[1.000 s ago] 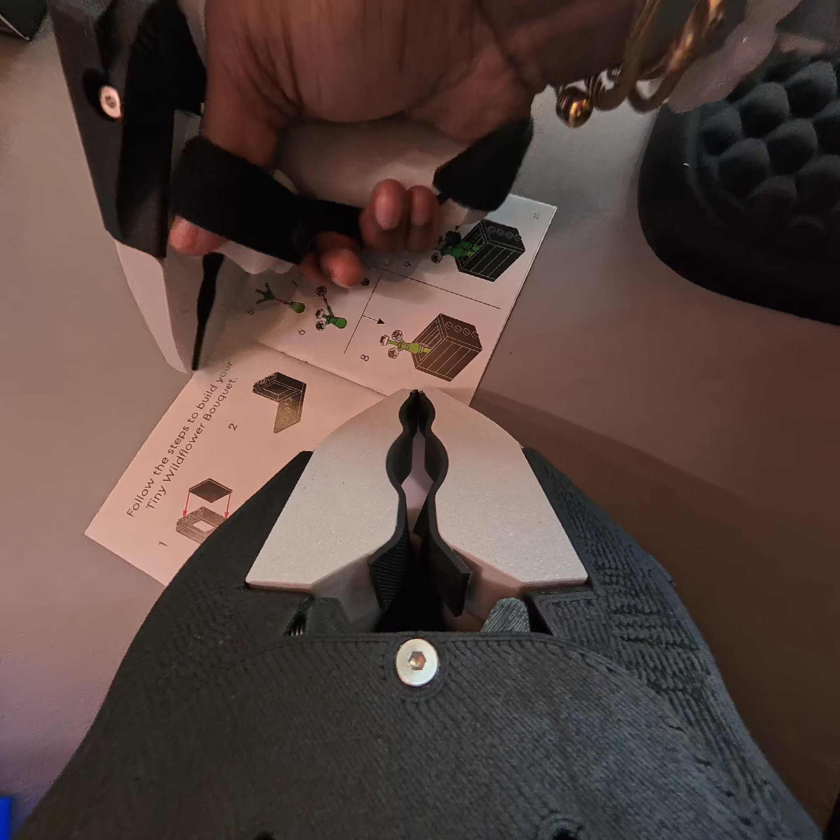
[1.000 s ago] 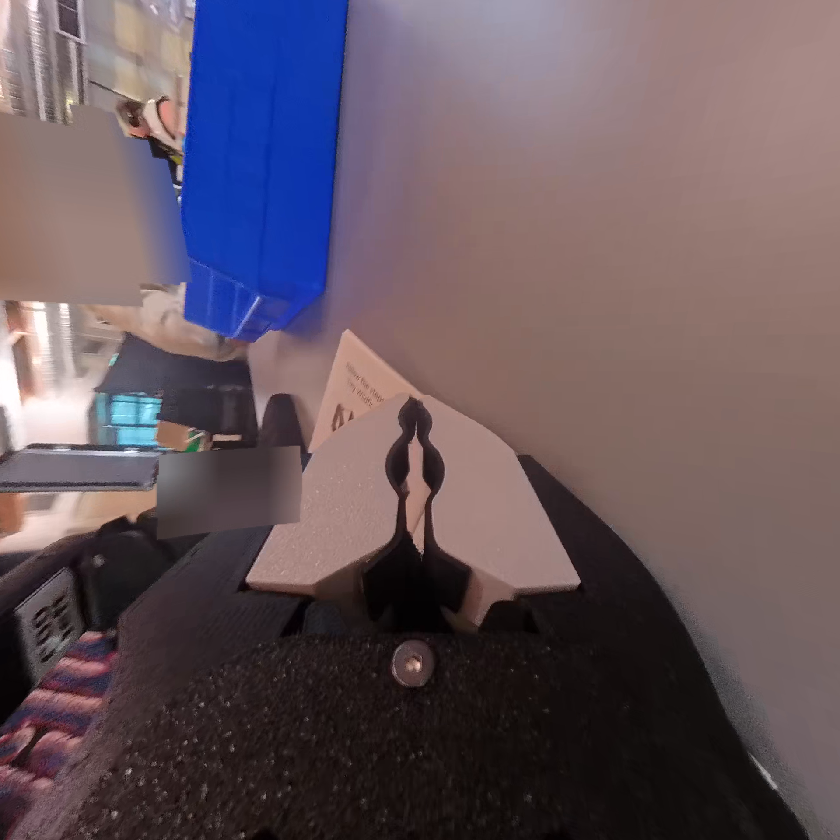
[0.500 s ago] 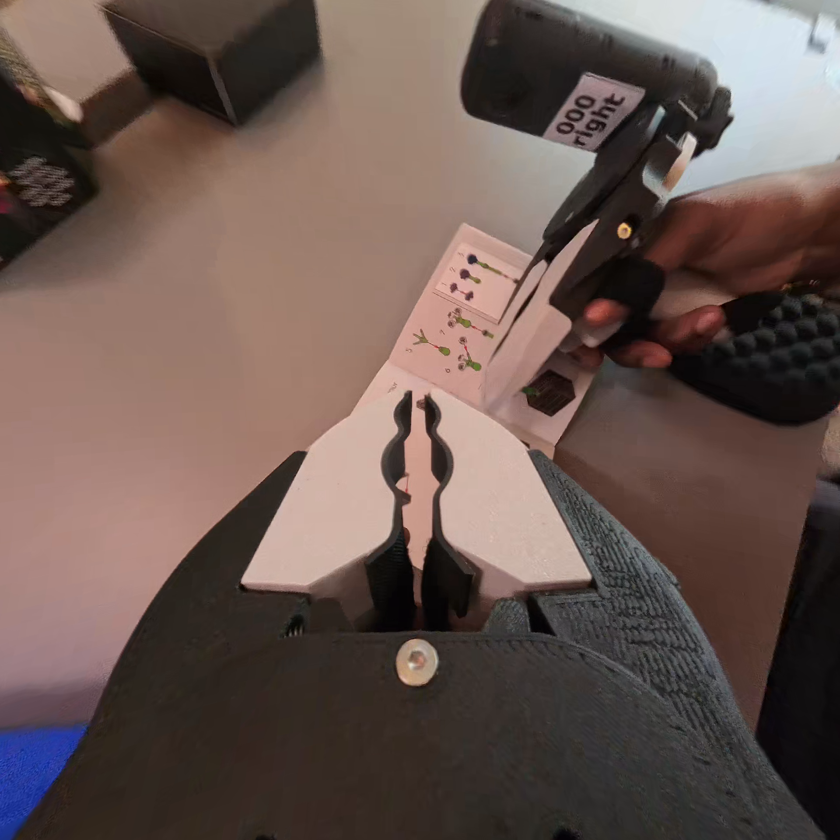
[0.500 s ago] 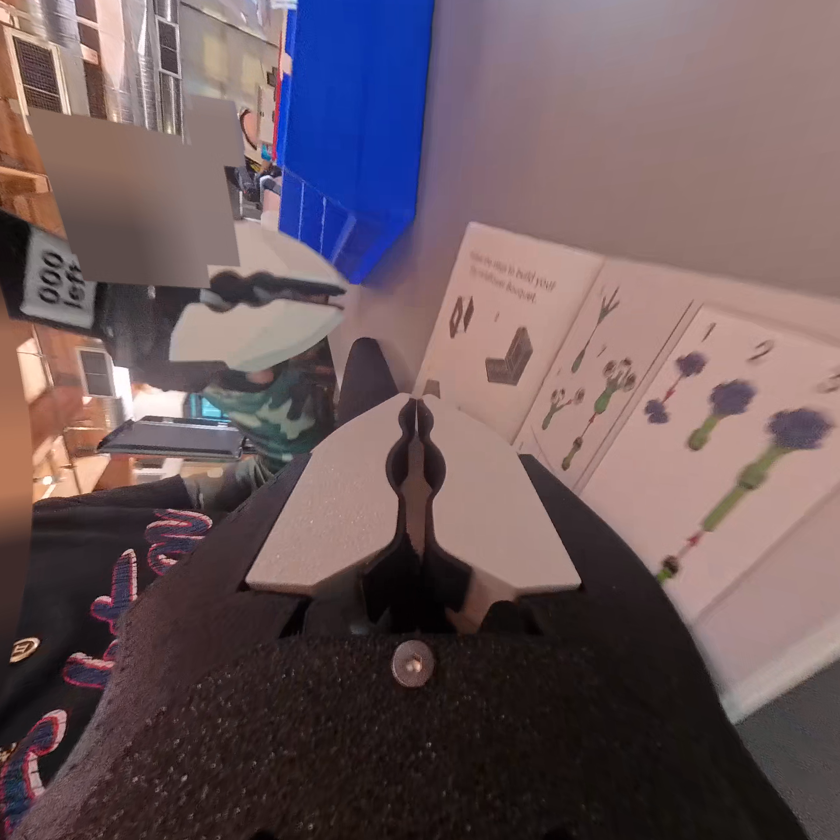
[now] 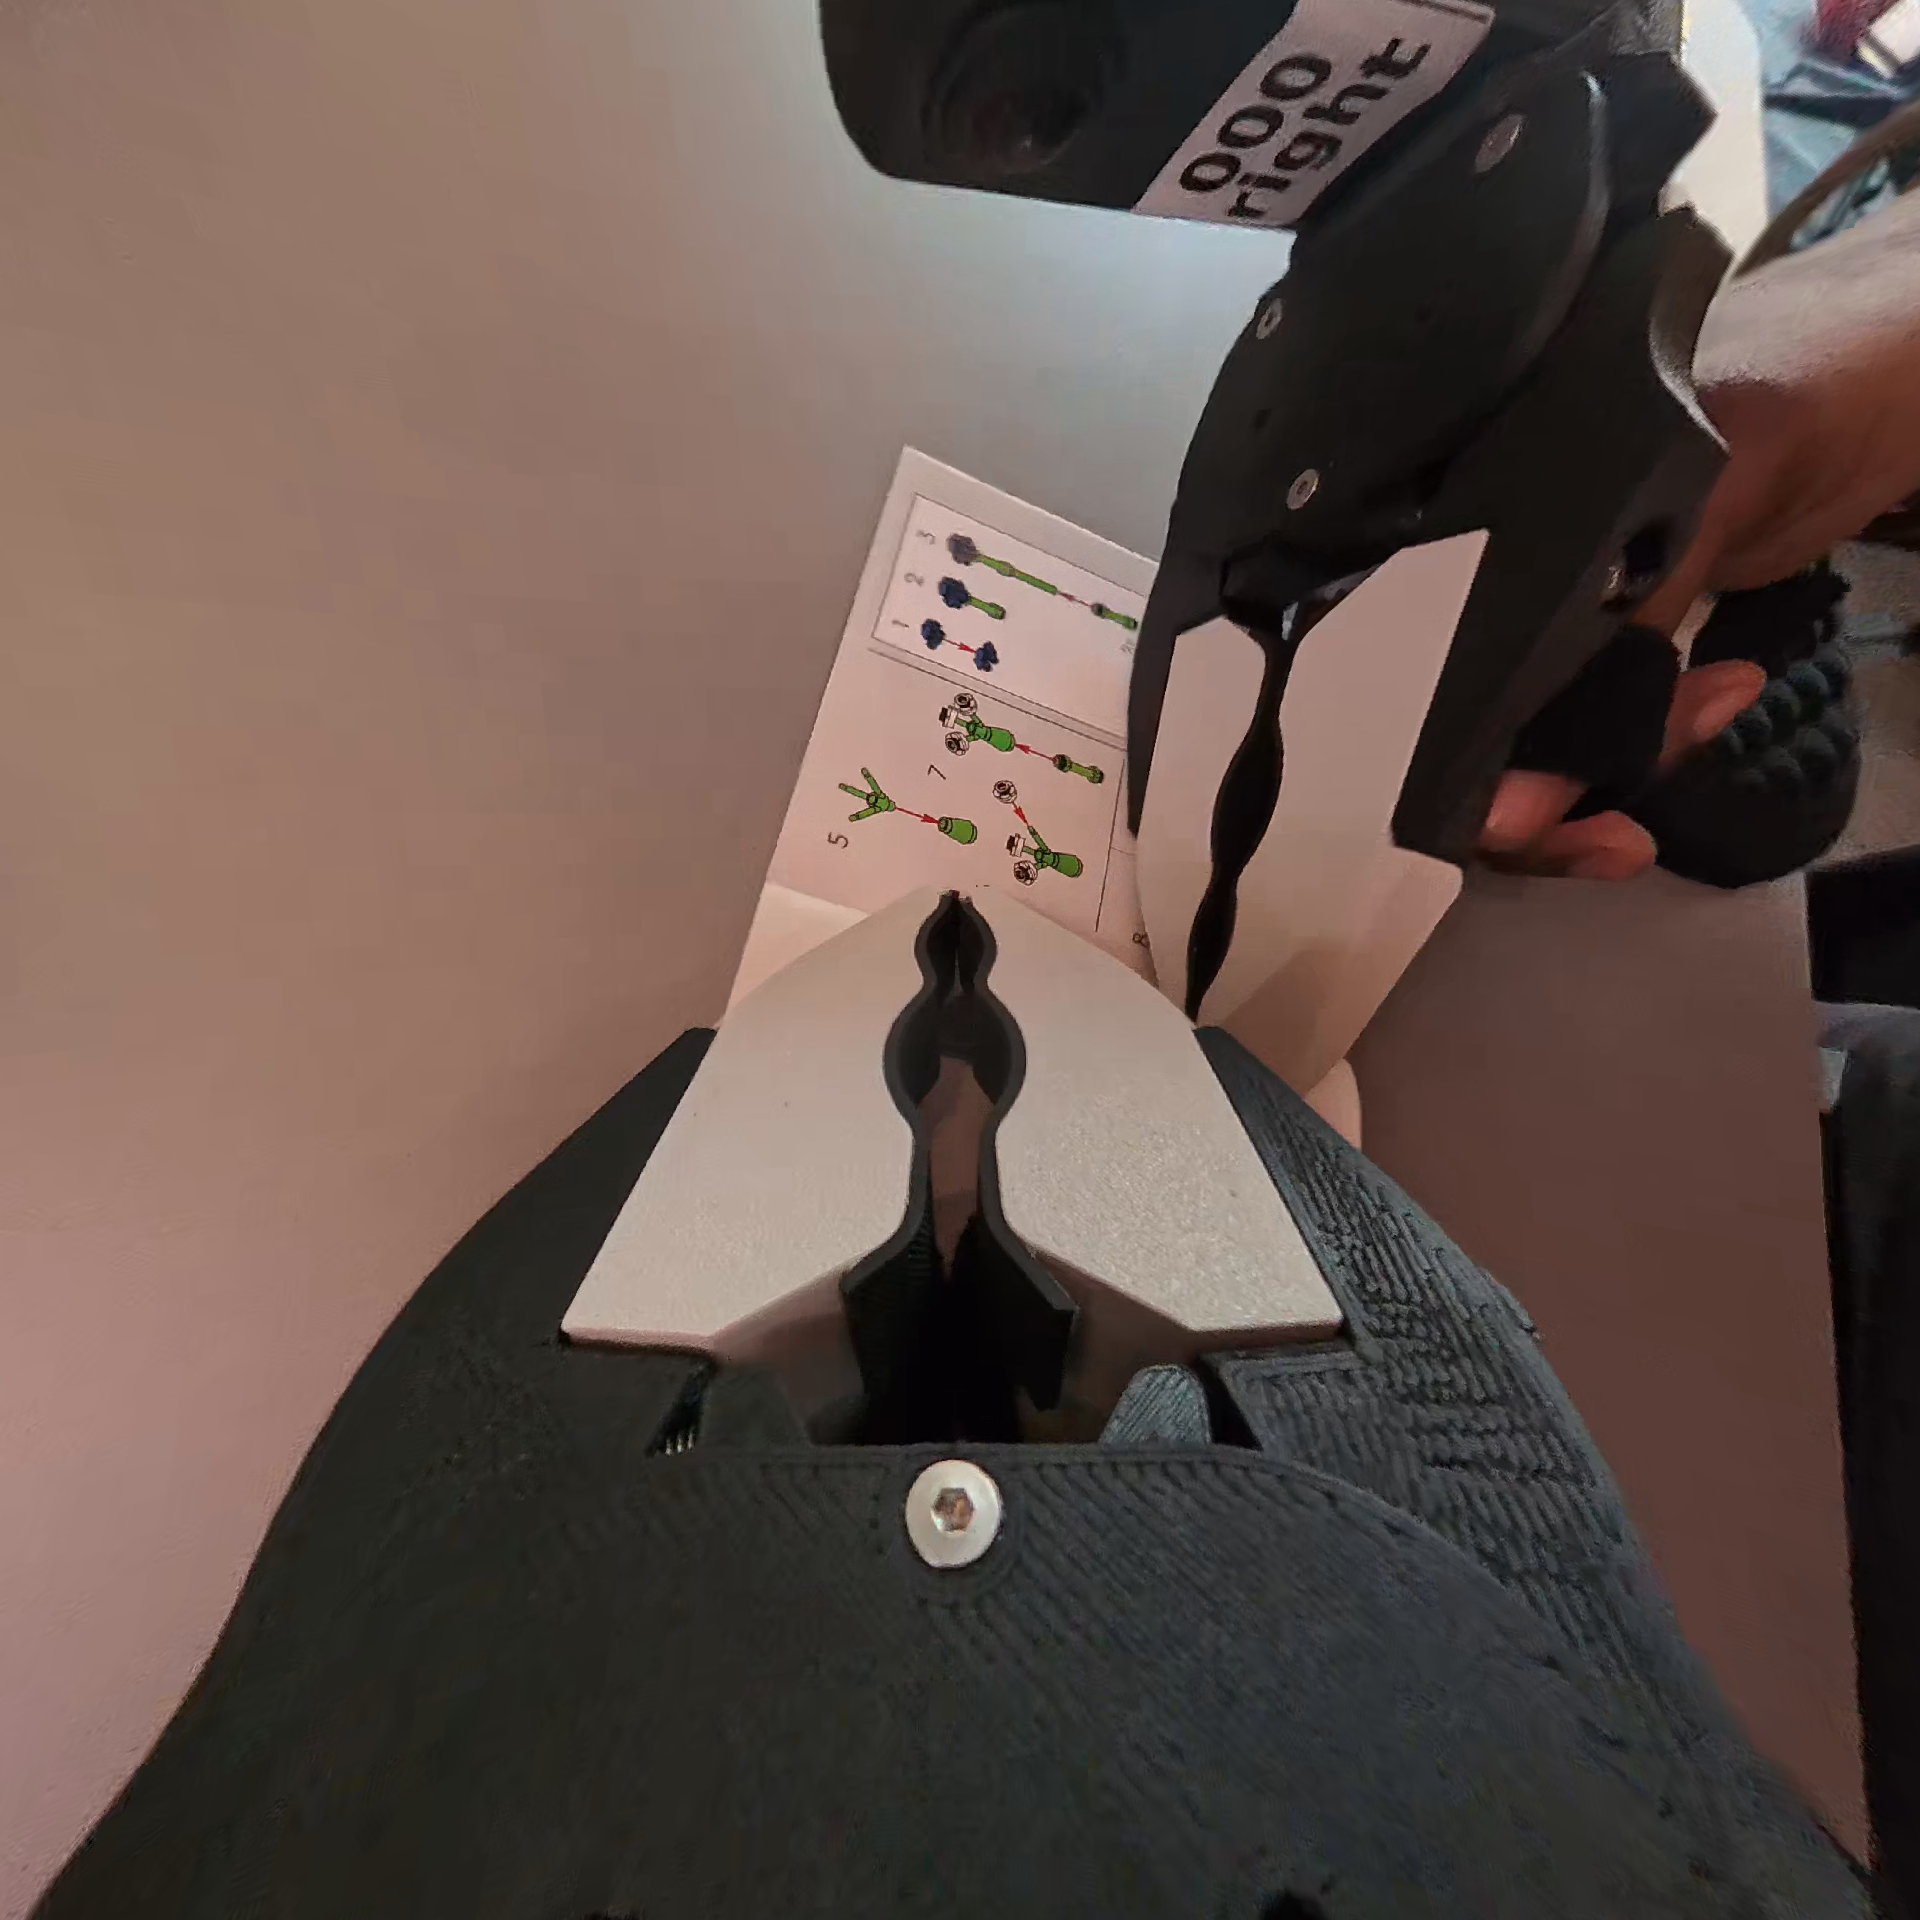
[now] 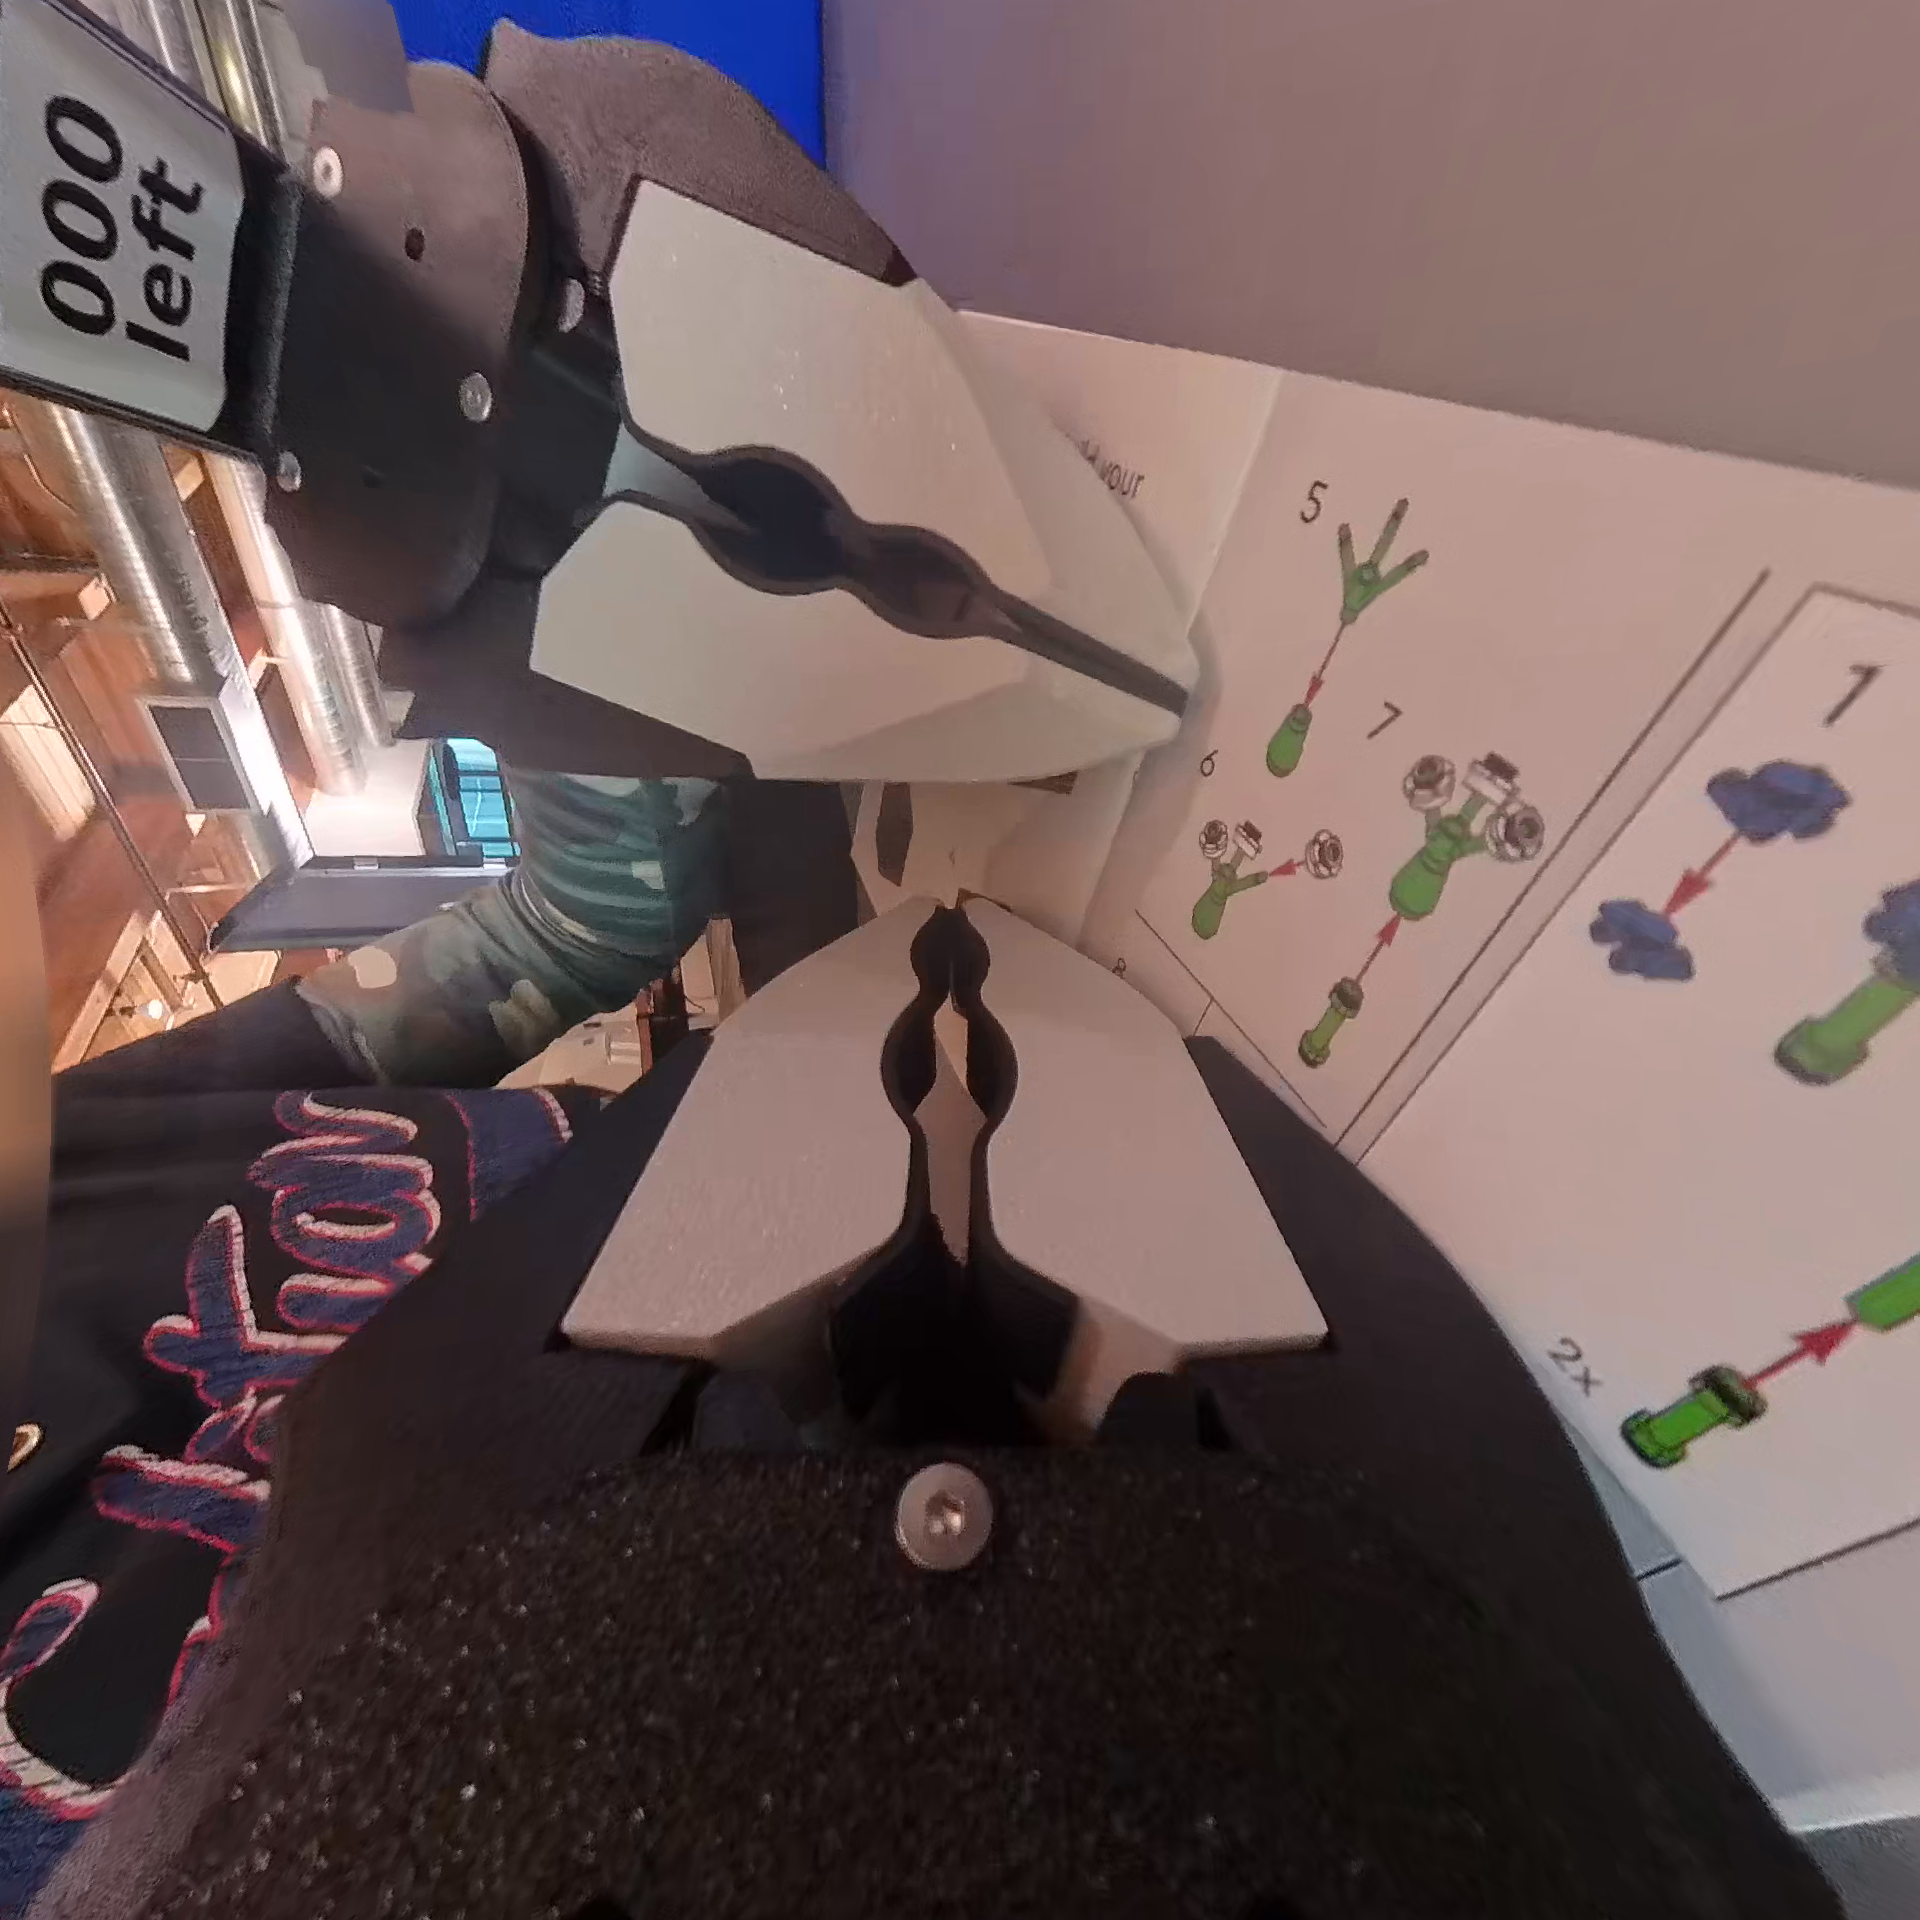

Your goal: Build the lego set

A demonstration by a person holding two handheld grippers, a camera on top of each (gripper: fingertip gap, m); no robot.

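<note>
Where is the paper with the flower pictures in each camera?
Left wrist view: the instruction sheet lies mid-picture on the grey table, just past the left gripper.
Right wrist view: the sheet fills the right side, beside the right gripper.
Shared landmark: its drawing of a green forked stem.

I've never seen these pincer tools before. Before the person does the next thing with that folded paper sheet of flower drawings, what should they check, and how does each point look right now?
1. Left gripper closed at its tip: ok, its jaws meet.
2. Right gripper closed: ok, its jaws meet too.
3. Either gripper actually pinching the white folded instruction sheet: cannot tell; both tips sit at its edge, but contact is hidden.
4. Sheet's drawn steps readable: ok, the coloured flower diagrams face up in both views.
5. Lego pieces within reach: cannot tell; none appear in either view.
6. Grippers apart from each other: not ok, they crowd together over the sheet.
</note>
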